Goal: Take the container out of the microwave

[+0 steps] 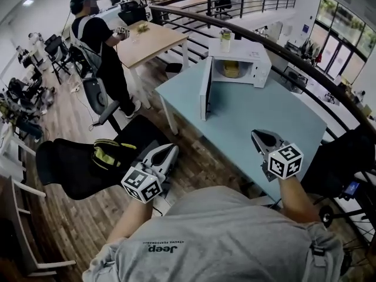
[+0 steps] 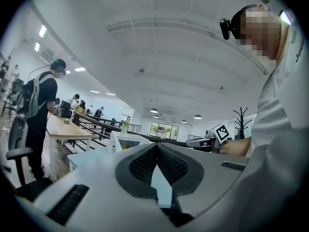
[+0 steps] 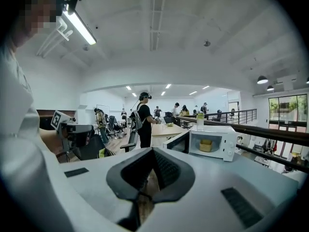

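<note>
Head view, scene: The yellow container (image 1: 231,69) sits inside the white microwave (image 1: 249,63) at the far end of the pale blue table (image 1: 264,122). The microwave's door (image 1: 205,90) stands wide open.
Head view, tools: The left gripper (image 1: 167,150) and the right gripper (image 1: 259,135) hang close to the person's body, well apart from the microwave.
Left gripper view: The jaws are pinched together at the tips with nothing between them. The microwave shows small beyond them.
Right gripper view: The jaws are clenched and empty. The container (image 3: 206,145) is visible through the open door, ahead and to the right.
Handling, judged: It is probably a light, stiff plastic tub with smooth, slippery sides. A pinch over the rim on the near wall looks the best hold, kept level in case it has contents.
</note>
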`<state>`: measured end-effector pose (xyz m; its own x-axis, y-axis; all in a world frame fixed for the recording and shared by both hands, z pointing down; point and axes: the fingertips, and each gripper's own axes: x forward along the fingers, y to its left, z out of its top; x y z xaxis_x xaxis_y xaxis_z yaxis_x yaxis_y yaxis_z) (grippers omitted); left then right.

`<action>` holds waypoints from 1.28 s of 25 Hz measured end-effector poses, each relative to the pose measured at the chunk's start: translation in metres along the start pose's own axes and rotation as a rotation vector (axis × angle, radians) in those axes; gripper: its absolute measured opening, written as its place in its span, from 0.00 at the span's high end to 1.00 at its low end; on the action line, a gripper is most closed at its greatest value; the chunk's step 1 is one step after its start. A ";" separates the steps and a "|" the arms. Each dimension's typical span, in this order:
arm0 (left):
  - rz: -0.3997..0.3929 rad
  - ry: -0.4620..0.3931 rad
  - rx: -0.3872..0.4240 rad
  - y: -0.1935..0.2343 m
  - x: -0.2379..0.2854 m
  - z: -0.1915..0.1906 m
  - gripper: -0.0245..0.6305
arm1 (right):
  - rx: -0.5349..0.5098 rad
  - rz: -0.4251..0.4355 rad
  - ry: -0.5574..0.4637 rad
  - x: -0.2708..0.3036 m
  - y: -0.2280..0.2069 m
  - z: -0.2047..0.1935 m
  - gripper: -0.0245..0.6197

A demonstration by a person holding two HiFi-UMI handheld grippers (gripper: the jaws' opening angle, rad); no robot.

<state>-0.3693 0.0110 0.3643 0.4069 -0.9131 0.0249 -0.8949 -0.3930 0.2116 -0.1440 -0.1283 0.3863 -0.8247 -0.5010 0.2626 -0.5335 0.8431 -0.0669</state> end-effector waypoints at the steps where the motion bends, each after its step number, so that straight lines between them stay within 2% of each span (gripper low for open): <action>1: 0.001 0.002 -0.005 0.005 0.001 -0.001 0.94 | -0.002 0.003 0.007 0.007 0.001 0.000 0.94; 7: 0.010 0.030 -0.031 0.032 0.019 -0.005 0.94 | 0.009 0.024 0.035 0.055 -0.008 0.001 0.93; 15: 0.018 0.088 -0.012 0.072 0.082 -0.004 0.94 | 0.029 0.064 0.058 0.136 -0.063 -0.004 0.93; 20: -0.009 0.133 -0.012 0.096 0.167 -0.001 0.94 | 0.054 0.057 0.066 0.196 -0.135 -0.009 0.93; 26: -0.083 0.194 -0.002 0.109 0.284 -0.007 0.94 | -0.008 0.044 0.102 0.265 -0.228 -0.018 0.93; 32: -0.093 0.237 -0.013 0.128 0.377 -0.030 0.94 | -0.098 0.054 0.128 0.327 -0.291 -0.028 0.93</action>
<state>-0.3246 -0.3802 0.4303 0.5207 -0.8215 0.2325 -0.8495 -0.4715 0.2366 -0.2529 -0.5324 0.5190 -0.8175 -0.4308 0.3823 -0.4631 0.8863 0.0085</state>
